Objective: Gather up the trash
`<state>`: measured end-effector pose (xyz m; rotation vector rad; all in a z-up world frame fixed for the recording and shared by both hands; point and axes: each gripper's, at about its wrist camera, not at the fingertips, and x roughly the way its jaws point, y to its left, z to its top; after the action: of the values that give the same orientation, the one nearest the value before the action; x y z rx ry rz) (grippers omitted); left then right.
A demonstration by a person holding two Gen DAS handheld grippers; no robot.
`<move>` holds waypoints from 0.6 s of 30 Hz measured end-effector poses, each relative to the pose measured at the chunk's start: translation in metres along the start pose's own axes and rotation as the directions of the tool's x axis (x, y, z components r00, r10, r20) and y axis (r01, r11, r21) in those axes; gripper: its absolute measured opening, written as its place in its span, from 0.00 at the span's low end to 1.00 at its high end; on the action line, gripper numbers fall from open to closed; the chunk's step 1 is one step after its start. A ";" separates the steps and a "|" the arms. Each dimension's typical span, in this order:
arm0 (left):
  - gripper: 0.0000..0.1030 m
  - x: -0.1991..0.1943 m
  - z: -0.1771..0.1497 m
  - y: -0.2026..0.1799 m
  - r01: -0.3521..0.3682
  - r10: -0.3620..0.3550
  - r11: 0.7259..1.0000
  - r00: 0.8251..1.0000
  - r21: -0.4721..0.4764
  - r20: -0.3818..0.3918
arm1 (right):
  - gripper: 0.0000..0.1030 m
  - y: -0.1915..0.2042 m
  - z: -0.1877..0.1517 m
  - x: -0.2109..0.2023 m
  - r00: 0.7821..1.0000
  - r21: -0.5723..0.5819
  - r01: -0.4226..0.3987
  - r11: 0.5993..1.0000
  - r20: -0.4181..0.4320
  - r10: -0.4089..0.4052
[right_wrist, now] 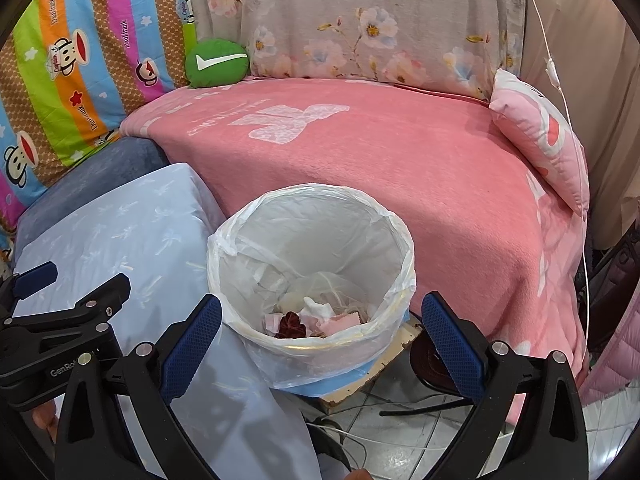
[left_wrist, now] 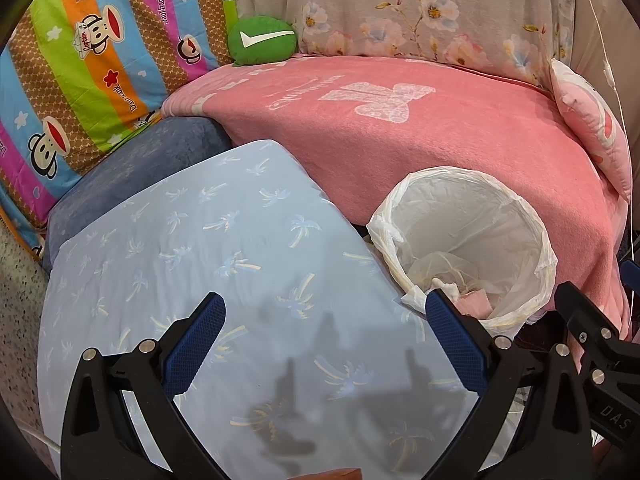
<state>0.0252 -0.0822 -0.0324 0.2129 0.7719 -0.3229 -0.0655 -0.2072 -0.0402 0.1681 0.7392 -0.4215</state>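
Both hand-held grippers, left (left_wrist: 324, 344) and right (right_wrist: 320, 344), hang spread wide and empty while the lined bin (right_wrist: 394, 232) sits beside the pink bed, its crumpled scraps (right_wrist: 316, 320) looking feather-light, soft, best pinched by a loose edge.

Bedding and cushions around a pink-covered seat

A pink fleece blanket (right_wrist: 400, 184) lies beside a pale blue palm-print pillow (left_wrist: 208, 264); behind them a round green cushion with a white tick (left_wrist: 262, 40), a striped monkey-print quilt (left_wrist: 92, 60), a grey floral cloth (right_wrist: 360, 20).
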 end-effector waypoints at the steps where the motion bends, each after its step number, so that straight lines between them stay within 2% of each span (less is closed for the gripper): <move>1: 0.93 0.000 0.000 0.000 0.000 0.000 1.000 1.000 0.000 0.000 | 0.95 0.000 0.000 0.000 1.000 0.000 0.000 1.000 0.001 0.000; 18: 0.93 -0.001 -0.001 -0.004 -0.007 0.007 1.000 1.000 0.000 0.008 | 0.95 -0.002 -0.001 0.000 1.000 -0.001 0.002 1.000 -0.001 -0.002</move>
<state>0.0223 -0.0850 -0.0327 0.2139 0.7634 -0.3170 -0.0667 -0.2084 -0.0405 0.1664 0.7403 -0.4234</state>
